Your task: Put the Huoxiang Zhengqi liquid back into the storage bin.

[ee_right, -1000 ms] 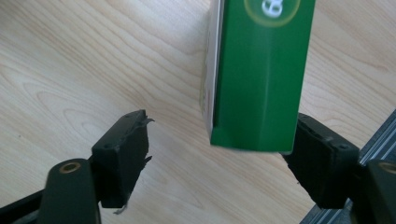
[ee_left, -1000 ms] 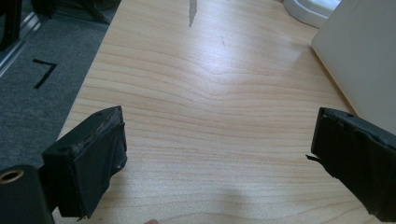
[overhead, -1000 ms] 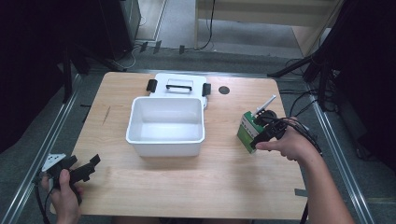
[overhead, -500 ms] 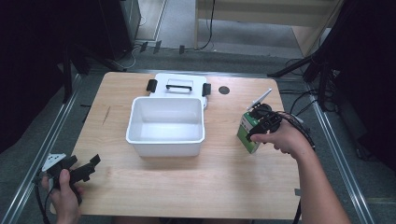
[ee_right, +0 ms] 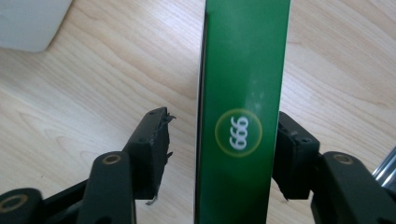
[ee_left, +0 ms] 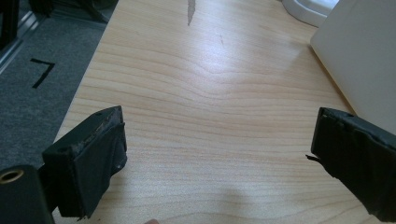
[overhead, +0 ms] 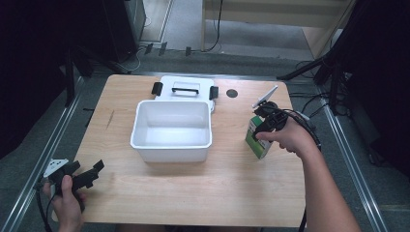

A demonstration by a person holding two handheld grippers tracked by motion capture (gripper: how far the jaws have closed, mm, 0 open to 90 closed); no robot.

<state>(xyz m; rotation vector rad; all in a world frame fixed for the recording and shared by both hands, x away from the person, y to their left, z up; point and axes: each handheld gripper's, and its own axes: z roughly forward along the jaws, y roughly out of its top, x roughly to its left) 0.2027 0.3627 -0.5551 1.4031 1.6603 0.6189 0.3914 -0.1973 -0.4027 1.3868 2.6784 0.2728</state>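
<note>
Closing around the green carton [ee_right: 243, 112], the right claw [ee_right: 219, 149] has one pad touching its narrow side while the other stands just clear. It stands upright on the desk [overhead: 193, 193], right of the white bin [overhead: 171, 130]. Thin card likely dents, so grip mid-height, lightly. The left claw [ee_left: 219, 158] gapes wide, empty.

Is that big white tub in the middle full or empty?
Empty. The high view looks straight into the white tub and shows its bare white floor; its lid lies on the table behind it.
</note>
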